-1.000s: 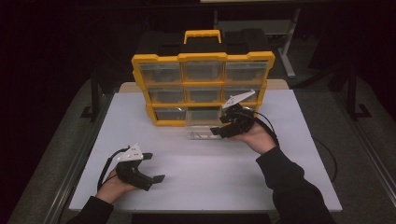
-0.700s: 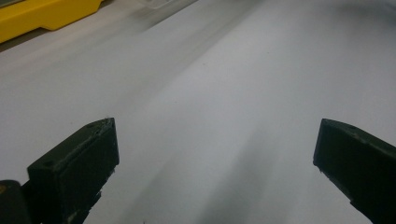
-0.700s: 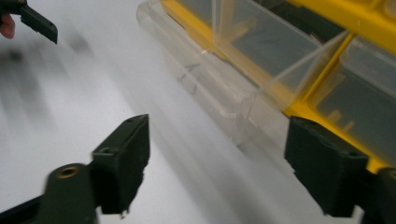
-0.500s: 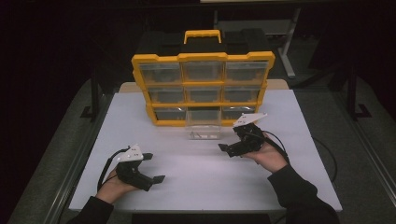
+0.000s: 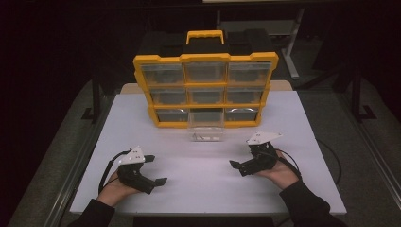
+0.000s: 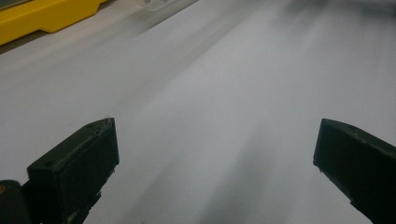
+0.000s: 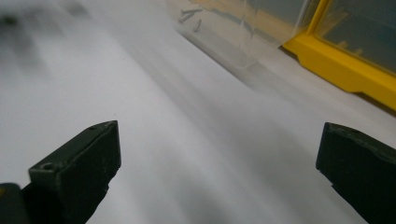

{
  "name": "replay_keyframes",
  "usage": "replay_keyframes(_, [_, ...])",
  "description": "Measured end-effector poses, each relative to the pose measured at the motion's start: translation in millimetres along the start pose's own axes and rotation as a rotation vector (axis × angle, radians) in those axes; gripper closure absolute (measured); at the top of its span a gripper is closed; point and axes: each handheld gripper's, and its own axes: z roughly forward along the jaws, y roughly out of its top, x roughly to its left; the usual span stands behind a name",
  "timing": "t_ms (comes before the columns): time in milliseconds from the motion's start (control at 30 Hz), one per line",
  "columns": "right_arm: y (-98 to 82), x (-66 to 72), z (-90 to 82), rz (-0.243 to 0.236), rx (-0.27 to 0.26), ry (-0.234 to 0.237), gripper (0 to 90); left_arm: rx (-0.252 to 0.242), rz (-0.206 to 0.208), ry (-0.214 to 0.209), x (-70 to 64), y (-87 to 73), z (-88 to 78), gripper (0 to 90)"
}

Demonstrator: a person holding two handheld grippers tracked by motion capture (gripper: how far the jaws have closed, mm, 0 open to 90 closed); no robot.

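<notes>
A yellow organizer (image 5: 205, 90) with clear drawers stands upright at the back middle of the white table (image 5: 203, 189). Its bottom middle drawer (image 5: 206, 126) is pulled out onto the table and holds a few small screws (image 7: 189, 16). My right gripper (image 5: 240, 158) rests near the front right, well short of the drawer, jaws wide apart and empty (image 7: 219, 154). At the front left my left gripper (image 5: 156, 169) also lies open on the table, with only bare surface between its jaws (image 6: 215, 154).
The organizer's yellow base (image 7: 355, 70) runs along the far right of the right gripper view and at the top left (image 6: 42, 16) of the left gripper view. Dark floor and metal frames surround the table. A black cable (image 5: 331, 156) trails off the right gripper.
My right gripper has drawn back from the pulled-out drawer towards the front right of the table, leaving the drawer out. The left gripper has stayed put.
</notes>
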Motion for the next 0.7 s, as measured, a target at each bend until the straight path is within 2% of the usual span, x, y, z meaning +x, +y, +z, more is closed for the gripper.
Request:
replay_keyframes(200, [-15.7, 2.5, -3.5, 0.006, 0.002, 0.006, 0.0, -0.002, 0.002, 0.0, -0.3, -0.1, -0.2, 0.0])
replay_keyframes(467, [-38.6, 2.3, -17.3, 0.015, -0.003, -0.015, 0.0, 0.007, 0.011, 0.003, -0.4, -1.1, -0.3, 0.0])
replay_keyframes(700, [-48.0, 2.6, -22.3, -0.006, 0.006, -0.035, 0.0, 0.019, 0.018, 0.005, -0.9, -2.2, 0.8, 0.0])
